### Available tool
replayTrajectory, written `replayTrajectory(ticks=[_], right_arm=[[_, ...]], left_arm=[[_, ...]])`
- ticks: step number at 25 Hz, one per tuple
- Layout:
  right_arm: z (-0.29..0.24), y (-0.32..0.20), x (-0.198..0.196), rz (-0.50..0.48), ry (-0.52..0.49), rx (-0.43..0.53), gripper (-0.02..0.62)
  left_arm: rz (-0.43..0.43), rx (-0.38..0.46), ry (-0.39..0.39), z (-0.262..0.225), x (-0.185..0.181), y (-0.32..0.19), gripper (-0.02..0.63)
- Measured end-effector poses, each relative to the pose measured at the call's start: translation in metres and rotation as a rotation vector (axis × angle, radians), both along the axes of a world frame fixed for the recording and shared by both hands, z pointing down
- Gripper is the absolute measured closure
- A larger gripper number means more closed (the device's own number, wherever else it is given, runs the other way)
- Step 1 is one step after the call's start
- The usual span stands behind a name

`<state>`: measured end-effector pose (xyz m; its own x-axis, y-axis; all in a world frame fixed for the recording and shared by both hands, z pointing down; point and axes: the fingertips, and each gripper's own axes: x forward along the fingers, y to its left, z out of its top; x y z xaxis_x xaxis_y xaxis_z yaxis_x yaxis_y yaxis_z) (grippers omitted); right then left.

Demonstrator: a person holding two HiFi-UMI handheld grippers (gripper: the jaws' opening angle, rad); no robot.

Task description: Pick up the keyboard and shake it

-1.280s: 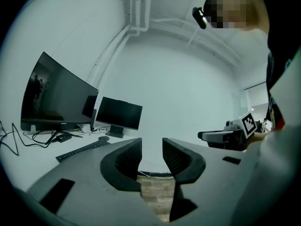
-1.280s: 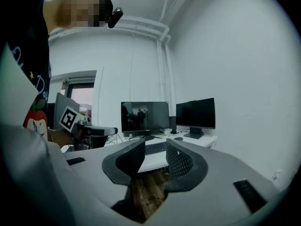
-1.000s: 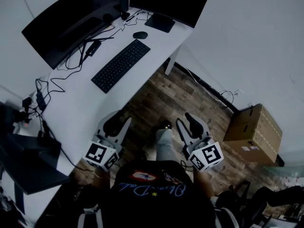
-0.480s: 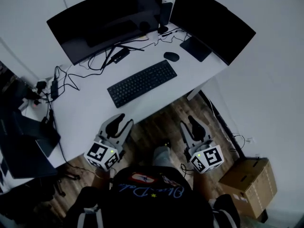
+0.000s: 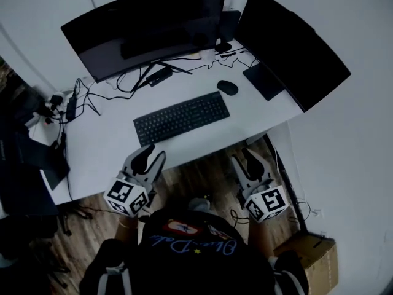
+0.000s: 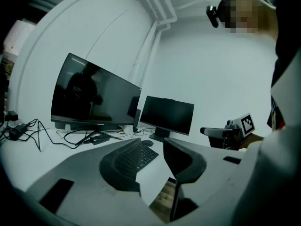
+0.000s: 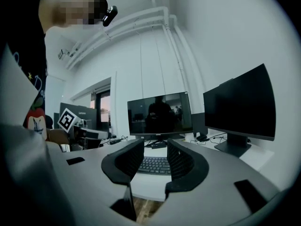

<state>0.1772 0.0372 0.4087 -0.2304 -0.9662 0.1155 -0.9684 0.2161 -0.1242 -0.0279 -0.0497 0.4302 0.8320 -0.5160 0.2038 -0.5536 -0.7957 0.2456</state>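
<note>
Cables (image 5: pixel 92 97) are strewn on the white tabletop (image 5: pixel 110 152) left of the keyboard (image 5: pixel 182 117), which is laid flat before two monitors (image 5: pixel 147 23). Near its front edge the fingers of the left gripper (image 5: pixel 153 155) are held released, empty; those of the right gripper (image 5: pixel 244 157), just opened further, are empty over wooden floor (image 5: pixel 202 180).

In the left gripper view, one finger (image 6: pixel 120 171) hides most of the keyboard (image 6: pixel 148 154); its key legends are too small to read. The cardboard box (image 5: pixel 310 257) runs off the head view's bottom edge.

Black shirt (image 5: pixel 206 263) — pale script (image 5: pixel 196 246) (red patch (image 5: pixel 184 227) above).
</note>
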Motion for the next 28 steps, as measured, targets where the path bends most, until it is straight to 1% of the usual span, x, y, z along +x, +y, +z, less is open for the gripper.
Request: replayTrajectory(ticks=[5, 7, 10, 14, 17, 22, 24, 28], right_arm=[[0.009, -0.018, 0.035, -0.043, 0.006, -0.019, 0.474], [0.015, -0.028, 0.042, -0.060, 0.006, -0.037, 0.474], [0.028, -0.043, 0.045, -0.086, 0.000, -0.067, 0.471], [0.043, -0.065, 0.049, -0.109, -0.010, -0.109, 0.465], [0.050, -0.088, 0.054, -0.122, -0.022, -0.136, 0.463], [0.067, -0.124, 0.066, -0.140, -0.032, -0.200, 0.459], [0.075, -0.139, 0.071, -0.143, -0.045, -0.225, 0.456], [0.098, -0.166, 0.080, -0.145, -0.062, -0.293, 0.444]], left_arm=[[-0.092, -0.013, -0.021, 0.014, 0.015, -0.020, 0.479], [-0.131, -0.017, -0.033, 0.022, 0.011, -0.029, 0.477], [-0.186, -0.041, -0.065, 0.039, -0.003, -0.042, 0.476], [-0.264, -0.097, -0.116, 0.064, -0.025, -0.061, 0.469], [-0.320, -0.138, -0.145, 0.086, -0.038, -0.085, 0.465], [-0.377, -0.191, -0.179, 0.118, -0.052, -0.126, 0.465], [-0.399, -0.228, -0.198, 0.132, -0.058, -0.140, 0.463], [-0.443, -0.337, -0.221, 0.162, -0.074, -0.163, 0.431]])
